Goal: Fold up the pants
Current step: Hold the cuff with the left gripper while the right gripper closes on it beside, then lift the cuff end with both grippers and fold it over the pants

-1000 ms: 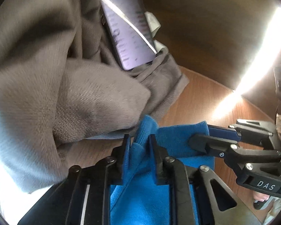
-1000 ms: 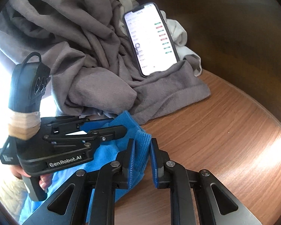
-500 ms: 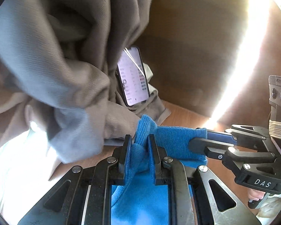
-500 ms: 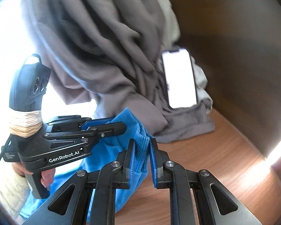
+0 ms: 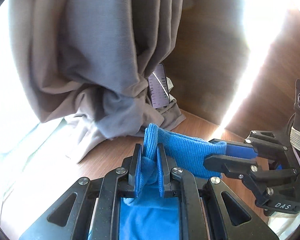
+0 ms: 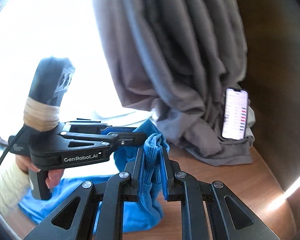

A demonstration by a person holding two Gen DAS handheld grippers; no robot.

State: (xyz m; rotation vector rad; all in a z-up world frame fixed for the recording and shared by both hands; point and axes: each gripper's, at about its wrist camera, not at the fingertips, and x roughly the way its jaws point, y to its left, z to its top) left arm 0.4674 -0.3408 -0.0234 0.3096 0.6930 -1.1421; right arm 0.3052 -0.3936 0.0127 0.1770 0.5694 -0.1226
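The blue pants (image 5: 182,150) hang by their ribbed waistband between my two grippers above the wooden table (image 5: 110,152). My left gripper (image 5: 149,154) is shut on one end of the band. My right gripper (image 5: 220,152) comes in from the right of that view and pinches the other end. In the right wrist view my right gripper (image 6: 152,152) is shut on the blue pants (image 6: 150,168), and the left gripper (image 6: 142,134) grips the band just beyond it. The rest of the blue cloth trails down onto the table.
A grey curtain (image 5: 102,46) hangs behind and bunches on the table (image 6: 220,180). A lit phone (image 6: 235,114) leans upright against the curtain folds by the brown wall (image 6: 270,60). A hand in a cream sleeve (image 6: 8,184) holds the left gripper's handle. Bright window glare fills the left.
Both grippers have risen and drawn back from the curtain and phone, lifting the blue waistband with them. The band stays pinched in both throughout.
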